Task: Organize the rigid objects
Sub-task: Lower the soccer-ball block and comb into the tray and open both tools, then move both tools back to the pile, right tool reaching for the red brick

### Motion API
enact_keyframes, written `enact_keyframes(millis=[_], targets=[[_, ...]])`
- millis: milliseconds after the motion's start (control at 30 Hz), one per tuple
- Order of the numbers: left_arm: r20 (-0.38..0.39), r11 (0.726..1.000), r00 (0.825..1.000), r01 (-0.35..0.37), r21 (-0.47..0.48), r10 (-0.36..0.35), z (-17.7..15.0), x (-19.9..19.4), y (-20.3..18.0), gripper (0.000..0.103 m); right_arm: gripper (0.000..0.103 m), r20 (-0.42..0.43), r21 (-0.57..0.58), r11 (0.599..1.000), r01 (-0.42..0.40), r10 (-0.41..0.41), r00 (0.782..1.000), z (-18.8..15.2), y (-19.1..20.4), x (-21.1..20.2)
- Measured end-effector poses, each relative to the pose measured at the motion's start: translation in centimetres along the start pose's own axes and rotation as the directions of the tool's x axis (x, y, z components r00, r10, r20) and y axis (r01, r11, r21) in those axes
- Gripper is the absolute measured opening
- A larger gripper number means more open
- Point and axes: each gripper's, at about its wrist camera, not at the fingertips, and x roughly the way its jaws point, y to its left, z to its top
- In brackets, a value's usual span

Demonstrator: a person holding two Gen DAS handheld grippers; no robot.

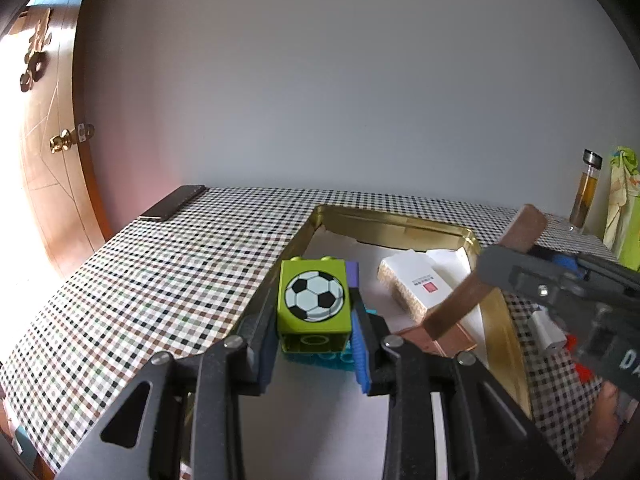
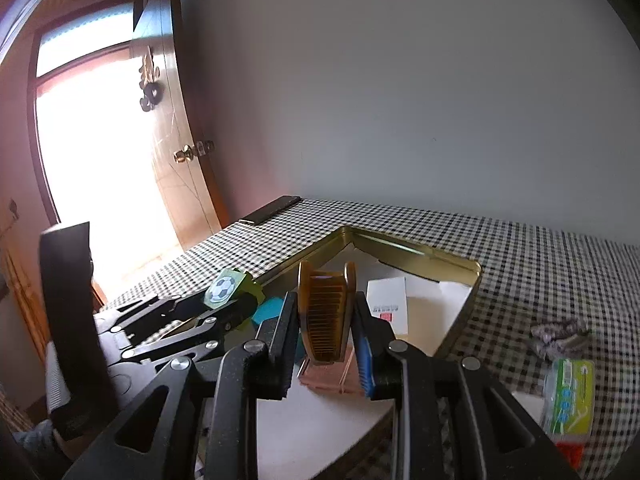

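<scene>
My left gripper (image 1: 316, 340) is shut on a lime-green toy block with a football print (image 1: 314, 304), held over the left side of a gold tin tray (image 1: 384, 224); a turquoise brick (image 1: 320, 360) lies under it. My right gripper (image 2: 326, 340) is shut on a brown comb (image 2: 326, 316), held upright over the tray (image 2: 472, 296). The comb also shows in the left wrist view (image 1: 480, 280). A white box (image 1: 416, 284) and a copper-coloured box (image 1: 440, 340) lie in the tray. The green block shows in the right wrist view (image 2: 226, 286).
The tray sits on a checked tablecloth (image 1: 160, 280). A dark phone (image 1: 174, 202) lies at the far left corner. A bottle (image 1: 586, 188) and a green bag (image 1: 624, 208) stand far right. A green packet (image 2: 568, 396) and a crumpled hair tie (image 2: 560, 334) lie right of the tray.
</scene>
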Motion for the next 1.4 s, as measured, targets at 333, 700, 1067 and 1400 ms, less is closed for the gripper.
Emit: enact_keyframes(millis=[333, 700, 1067, 1400], targets=[[0.023, 0.999, 0.999, -0.048, -0.027, 0.048, 0.5, -0.2, 1.0, 0.069, 0.056, 0.027, 0.033, 0.999, 0.006, -0.007, 1.000, 0.1, -0.6, 1.3], [0.026, 0.997, 0.998, -0.050, -0.062, 0.052, -0.3, -1.3, 0.8, 0.076, 0.068, 0.084, 0.141, 0.990, 0.017, -0.029, 0.996, -1.8, -3.9, -2.9], [0.064, 0.999, 0.997, 0.042, 0.000, -0.042, -1.2, -3.9, -4.9, 0.091, 0.074, 0.100, 0.218, 0.962, 0.167, -0.192, 0.976, -5.9, -9.8, -10.6], [0.049, 0.980, 0.987, 0.149, 0.134, -0.156, -2.2, -5.1, -12.4, 0.091, 0.075, 0.047, 0.346, 0.887, 0.305, -0.341, 0.939, -8.2, -14.7, -14.6]])
